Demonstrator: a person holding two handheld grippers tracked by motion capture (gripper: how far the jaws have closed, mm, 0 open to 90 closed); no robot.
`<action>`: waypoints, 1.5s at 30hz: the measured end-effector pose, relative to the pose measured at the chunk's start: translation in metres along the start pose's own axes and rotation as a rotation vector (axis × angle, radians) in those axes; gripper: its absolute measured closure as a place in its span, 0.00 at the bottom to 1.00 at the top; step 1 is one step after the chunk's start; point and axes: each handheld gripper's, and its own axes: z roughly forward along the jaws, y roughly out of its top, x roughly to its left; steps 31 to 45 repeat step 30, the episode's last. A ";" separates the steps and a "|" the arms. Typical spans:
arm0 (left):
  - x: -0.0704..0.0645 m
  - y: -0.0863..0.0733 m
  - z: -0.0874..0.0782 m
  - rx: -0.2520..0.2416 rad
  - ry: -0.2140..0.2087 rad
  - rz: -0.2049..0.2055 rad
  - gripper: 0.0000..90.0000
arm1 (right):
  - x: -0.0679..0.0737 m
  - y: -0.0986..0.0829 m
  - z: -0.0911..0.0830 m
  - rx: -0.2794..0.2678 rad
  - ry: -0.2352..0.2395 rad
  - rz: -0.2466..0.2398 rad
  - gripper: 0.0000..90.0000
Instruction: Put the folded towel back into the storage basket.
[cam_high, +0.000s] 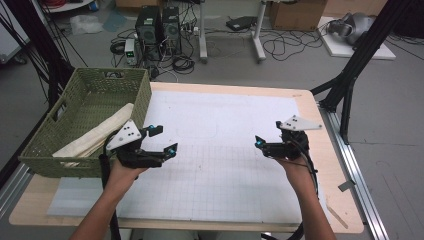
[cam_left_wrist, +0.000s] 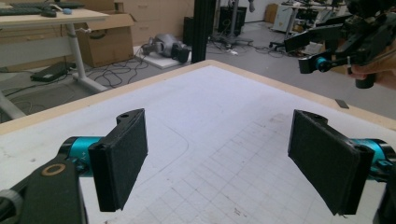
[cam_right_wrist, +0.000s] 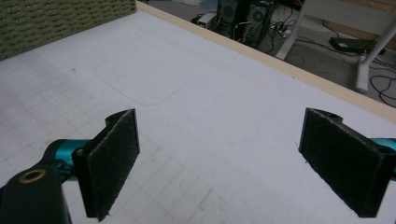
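A green woven basket (cam_high: 75, 125) stands at the table's left edge with a folded cream cloth (cam_high: 97, 134) lying in it. Just right of the basket, my left gripper (cam_high: 165, 140) is held over the white grid mat (cam_high: 225, 165), open with nothing between its jaws. In the left gripper view the left gripper (cam_left_wrist: 222, 158) has its black pads (cam_left_wrist: 119, 158) spread wide above the mat. My right gripper (cam_high: 260, 142) hovers over the mat's right side, pointing left. In its own view the right gripper (cam_right_wrist: 226, 161) is wide open and empty, with the basket's wall (cam_right_wrist: 60, 18) at the top left.
The wooden table (cam_high: 320, 200) carries the mat, which has a faint rounded outline (cam_right_wrist: 140, 84) drawn on it. The right gripper (cam_left_wrist: 336, 51) shows far off in the left gripper view. Computer towers (cam_high: 157, 27), cables and boxes lie on the floor beyond. A black frame leg (cam_high: 350, 75) stands at the right.
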 end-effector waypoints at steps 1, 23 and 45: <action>-0.001 -0.002 0.003 0.001 -0.001 0.005 0.22 | 0.000 -0.004 -0.003 -0.001 -0.006 0.002 0.13; -0.014 -0.047 0.025 0.064 0.025 -0.010 0.23 | 0.014 -0.073 -0.025 -0.009 -0.055 0.021 0.13; -0.013 -0.048 0.024 0.059 0.031 -0.015 0.23 | 0.014 -0.072 -0.025 -0.014 -0.059 0.009 0.13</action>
